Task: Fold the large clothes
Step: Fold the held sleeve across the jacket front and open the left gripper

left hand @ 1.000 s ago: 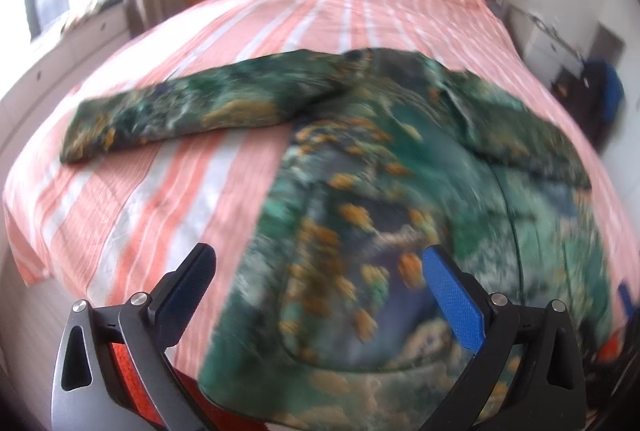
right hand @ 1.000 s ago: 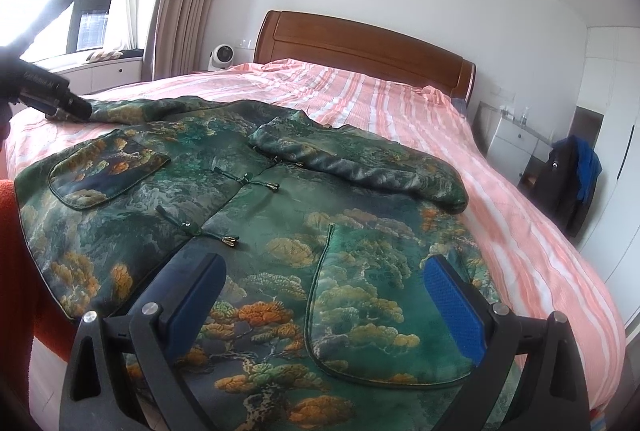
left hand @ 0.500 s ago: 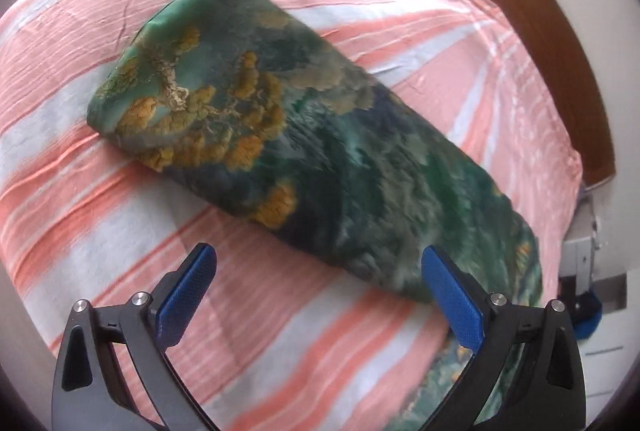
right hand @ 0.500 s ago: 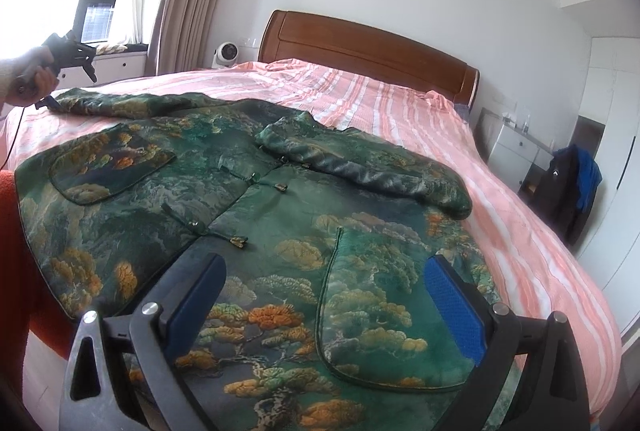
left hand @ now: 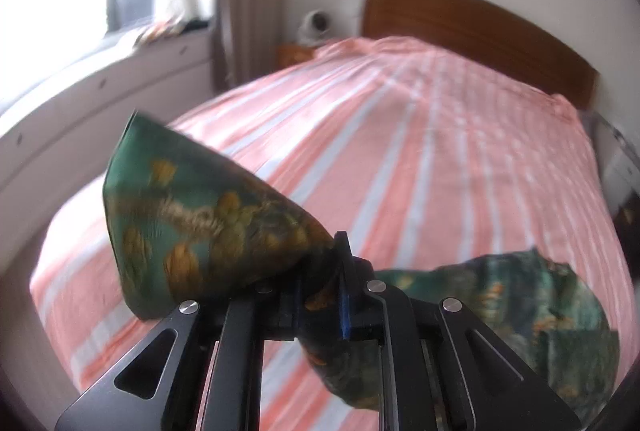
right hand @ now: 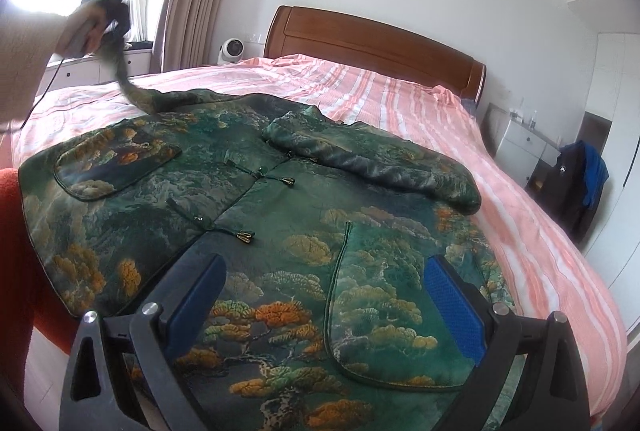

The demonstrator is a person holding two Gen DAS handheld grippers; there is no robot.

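Brocade jacket (right hand: 256,215), centre frame, spread on the striped bed (right hand: 520,199); we judge it thick yet pliant, best taken at cuffs or hem. Left gripper (left hand: 320,295) clamps the sleeve cuff (left hand: 192,227), lifted; right gripper (right hand: 320,295) hangs wide apart. Headboard (right hand: 372,39), upper frame, poses no obstruction
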